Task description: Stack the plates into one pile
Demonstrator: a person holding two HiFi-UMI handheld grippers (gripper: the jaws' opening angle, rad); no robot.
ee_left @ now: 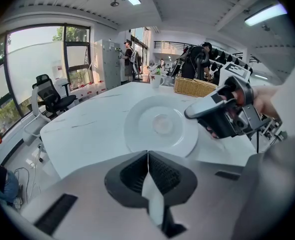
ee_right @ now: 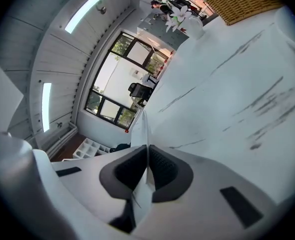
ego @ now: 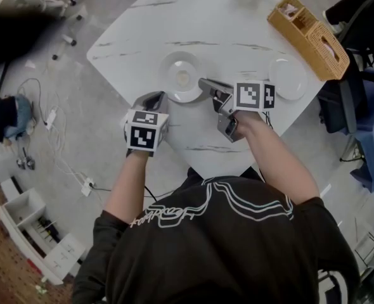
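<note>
head view: a white marble-patterned table (ego: 238, 18) carries two white plates well apart. the larger plate (ego: 177, 68) lies near the middle; the smaller plate (ego: 288, 78) lies to the right, just in front of a wicker basket (ego: 307, 37).

right gripper (ego: 206, 84): it reaches in from the right to the near right rim of the larger plate. in its own view the jaws are closed on that thin white rim, which shows edge-on between the pads.

left gripper (ego: 156, 97): it is held at the table's near edge, just short of the larger plate and apart from it. its jaws meet with nothing between them.
</note>
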